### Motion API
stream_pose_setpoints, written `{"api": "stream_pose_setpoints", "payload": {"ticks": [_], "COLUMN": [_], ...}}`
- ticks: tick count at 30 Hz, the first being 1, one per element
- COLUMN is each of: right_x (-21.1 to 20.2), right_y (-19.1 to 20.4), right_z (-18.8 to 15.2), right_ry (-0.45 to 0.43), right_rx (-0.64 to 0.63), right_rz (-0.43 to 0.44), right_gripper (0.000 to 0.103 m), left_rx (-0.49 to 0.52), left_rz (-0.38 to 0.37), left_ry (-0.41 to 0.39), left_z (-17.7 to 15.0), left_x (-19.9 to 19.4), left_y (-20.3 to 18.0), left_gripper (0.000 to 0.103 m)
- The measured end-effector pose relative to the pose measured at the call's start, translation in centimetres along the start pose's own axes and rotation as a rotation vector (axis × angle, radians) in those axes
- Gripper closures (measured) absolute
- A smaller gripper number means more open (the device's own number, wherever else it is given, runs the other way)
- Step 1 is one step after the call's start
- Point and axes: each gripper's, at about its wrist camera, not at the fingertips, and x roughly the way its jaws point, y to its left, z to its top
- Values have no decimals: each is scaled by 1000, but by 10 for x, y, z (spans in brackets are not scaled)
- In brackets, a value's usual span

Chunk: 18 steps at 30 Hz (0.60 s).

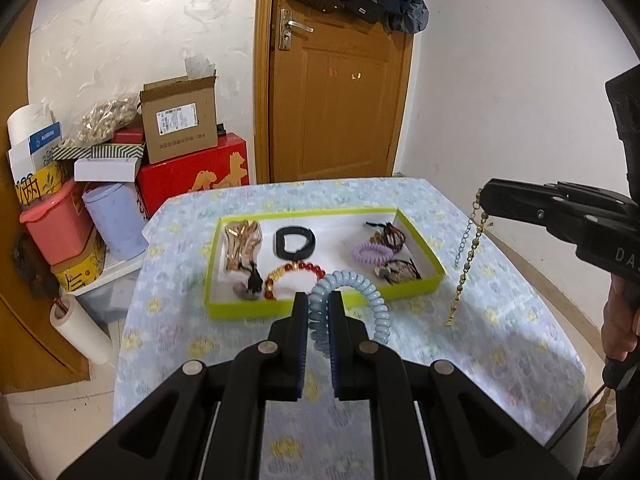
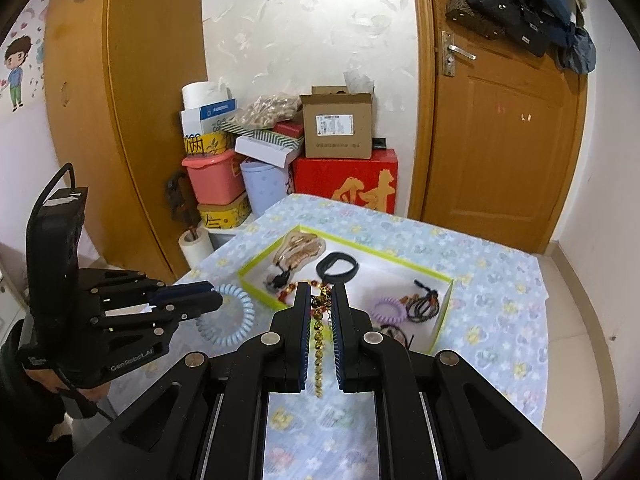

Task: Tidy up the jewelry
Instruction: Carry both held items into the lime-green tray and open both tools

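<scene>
Floral-cloth bench [image 1: 500, 320]: tray [image 1: 320, 309] just beyond left gripper [image 1: 318, 300], jaws clamping blue coil band [image 1: 376, 304]; right gripper [image 2: 320, 300] pinches dangling bead chain [image 2: 318, 344] at tray's right.

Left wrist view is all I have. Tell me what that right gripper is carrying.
Observer: The right gripper is shut on a gold bead chain, pinched near its top end; the rest hangs down between the fingers.
Operator: Report what my coil tie looks like from over there.
Observer: The blue coil hair tie hangs as a full loop from the left gripper, above the tablecloth, outside the tray.
Operator: Check beyond the brown panel on my left.
Observer: A cartoon wall sticker.
</scene>
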Motion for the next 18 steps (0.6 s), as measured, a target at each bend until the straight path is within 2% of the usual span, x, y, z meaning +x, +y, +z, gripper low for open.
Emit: {"api": "stream_pose_setpoints", "payload": {"ticks": [9,18], "right_x": [19,56], "right_y": [-16,-31], "right_z": [21,25], "right_ry": [-15,28], "right_rx": [15,36], "right_rz": [-4,4], "right_gripper": [93,93], "left_rx": [8,6], "left_rz": [10,14], "left_ry": [2,38], "left_z": [27,39], "left_x": [29,69], "left_y": [8,16], "left_gripper": [93,93]}}
